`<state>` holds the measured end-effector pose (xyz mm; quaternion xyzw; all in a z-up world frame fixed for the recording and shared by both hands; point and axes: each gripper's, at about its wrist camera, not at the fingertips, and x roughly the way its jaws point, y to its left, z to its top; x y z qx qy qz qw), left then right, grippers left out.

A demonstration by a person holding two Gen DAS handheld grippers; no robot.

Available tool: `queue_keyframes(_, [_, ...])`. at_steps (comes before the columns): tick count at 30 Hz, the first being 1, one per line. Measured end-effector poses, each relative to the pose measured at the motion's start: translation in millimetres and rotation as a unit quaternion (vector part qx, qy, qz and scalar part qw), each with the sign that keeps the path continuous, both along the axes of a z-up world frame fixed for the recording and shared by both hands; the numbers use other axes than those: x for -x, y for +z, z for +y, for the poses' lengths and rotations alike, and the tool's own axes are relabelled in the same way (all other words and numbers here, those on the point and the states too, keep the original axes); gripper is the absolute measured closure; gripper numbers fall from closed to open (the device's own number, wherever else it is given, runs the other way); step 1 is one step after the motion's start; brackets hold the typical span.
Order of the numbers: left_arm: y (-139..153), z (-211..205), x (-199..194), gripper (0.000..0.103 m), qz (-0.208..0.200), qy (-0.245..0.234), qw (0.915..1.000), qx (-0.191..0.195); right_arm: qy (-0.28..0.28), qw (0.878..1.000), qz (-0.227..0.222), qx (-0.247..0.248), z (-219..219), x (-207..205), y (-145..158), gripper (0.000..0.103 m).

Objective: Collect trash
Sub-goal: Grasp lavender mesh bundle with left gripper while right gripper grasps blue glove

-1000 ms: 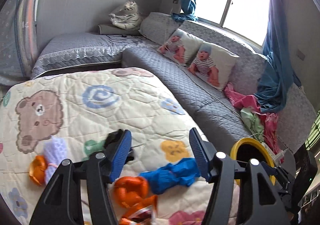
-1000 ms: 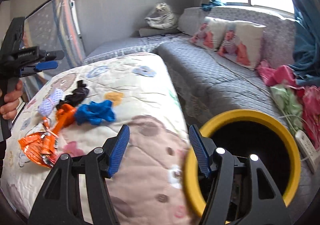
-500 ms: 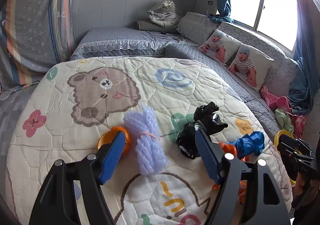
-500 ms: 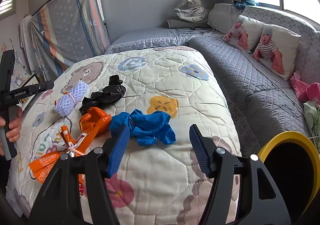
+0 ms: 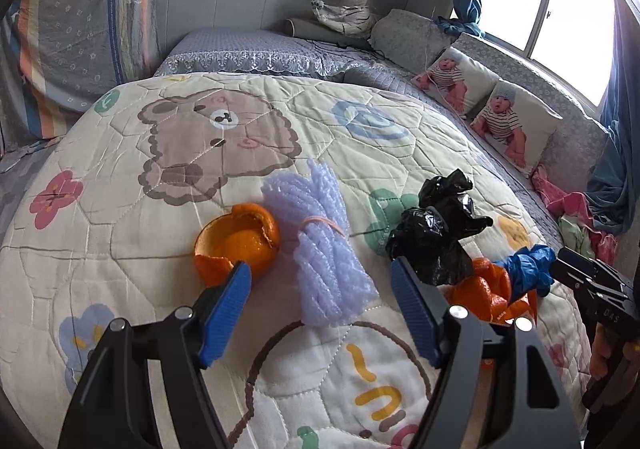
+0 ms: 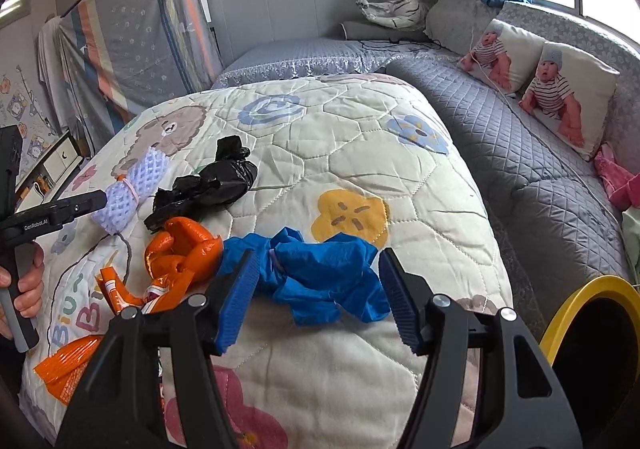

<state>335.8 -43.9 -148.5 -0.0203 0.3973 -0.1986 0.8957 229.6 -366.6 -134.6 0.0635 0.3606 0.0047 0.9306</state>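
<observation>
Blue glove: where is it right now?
In the right wrist view the blue glove lies crumpled on the quilt, framed by the right gripper's open fingers, just right of the orange wrapper, below the yellow flower print.

I take the cartoon-bear quilt (image 5: 248,121) as my landmark; it lies spread over the bed. Behind its far edge I see a grey lace-trimmed bedspread (image 5: 248,53). Beyond that, against the wall, a plush white tiger (image 5: 346,7) sits wrapped in clear plastic. To the quilt's right runs a grey quilted sofa (image 6: 532,165) with two baby-print cushions (image 6: 560,89). Pink clothes (image 5: 564,197) lie past them. Left of the quilt stands a striped, propped-up mattress (image 6: 136,33).
</observation>
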Motion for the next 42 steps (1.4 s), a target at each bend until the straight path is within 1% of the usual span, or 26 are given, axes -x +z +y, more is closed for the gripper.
queue_keyframes(4, [-4.8,-3.5,-2.2,0.034,0.006,-0.002,1.0,-0.004,0.001,1.0,0.005,0.0,1.3,-6.1,-3.1,0.044])
queue_keyframes(7, [-2.3,-9.1,-1.6,0.034,0.0,-0.01,0.9999,-0.004,0.001,1.0,0.006,-0.003,0.7,-10.2,-4.1,0.044])
queue_keyframes(11, [-0.3,-20.0,-5.1,0.035,-0.011,-0.016,0.9995,-0.024,0.0,1.0,0.012,-0.001,1.2,-14.3,-7.1,0.044])
queue_keyframes(14, [-6.4,-24.9,-13.7,0.044,0.002,-0.018,0.9995,-0.027,0.001,1.0,0.018,-0.003,1.0,-17.3,-11.0,0.045])
queue_keyframes(16, [-12.0,-28.0,-18.5,0.053,0.01,-0.018,0.9994,-0.029,0.002,1.0,0.018,-0.002,1.6,-17.9,-11.8,0.046])
queue_keyframes(17, [-14.1,-29.4,-20.0,0.055,0.011,-0.019,0.9992,-0.032,0.002,1.0,0.018,-0.001,1.9,-18.1,-12.2,0.049])
queue_keyframes(18, [-16.2,-31.4,-21.1,0.061,0.012,-0.022,0.9991,-0.035,0.003,1.0,0.019,0.0,2.1,-18.4,-12.5,0.052])
queue_keyframes(19, [-17.8,-32.5,-22.4,0.068,0.014,-0.025,0.999,-0.035,0.004,1.0,0.02,0.0,2.5,-18.7,-12.7,0.053])
queue_keyframes(20, [-19.3,-33.6,-23.0,0.071,0.015,-0.027,0.9989,-0.035,0.006,1.0,0.021,0.0,3.0,-19.4,-13.4,0.056])
queue_keyframes(21, [-20.6,-34.0,-24.3,0.075,0.016,-0.026,0.9989,-0.036,0.009,1.0,0.023,0.0,3.2,-20.2,-14.1,0.062])
queue_keyframes(22, [-22.1,-34.0,-25.7,0.078,0.014,-0.024,0.9989,-0.037,0.011,1.0,0.024,0.0,3.5,-20.8,-14.6,0.064])
queue_keyframes(23, [-22.8,-33.3,-26.9,0.078,0.014,-0.022,0.9991,-0.034,0.015,1.0,0.024,-0.001,4.3,-21.2,-14.8,0.069])
queue_keyframes(25, [-23.6,-32.9,-28.4,0.08,0.014,-0.022,0.9992,-0.031,0.018,1.0,0.023,0.001,6.3,-21.7,-15.1,0.073])
queue_keyframes(27, [-23.3,-33.2,-27.2,0.082,0.011,-0.022,0.9992,-0.031,0.023,0.999,0.024,0.001,7.7,-22.3,-15.8,0.079])
queue_keyframes(33, [-12.2,-31.6,-21.1,0.082,-0.003,-0.024,0.9994,-0.026,0.02,1.0,0.021,-0.003,6.2,-20.3,-13.8,0.092])
queue_keyframes(37, [3.2,-25.4,-13.1,0.082,-0.016,-0.022,0.9995,-0.015,0.017,1.0,0.008,-0.004,3.3,-12.8,-5.1,0.097])
queue_keyframes(39, [10.5,-21.7,-9.5,0.082,-0.021,-0.021,0.9995,-0.008,0.018,1.0,0.002,0.0,3.7,-8.0,0.7,0.101])
queue_keyframes(42, [21.3,-16.8,-3.1,0.082,-0.03,-0.017,0.9994,0.003,0.017,1.0,-0.013,0.003,4.1,0.9,11.1,0.102])
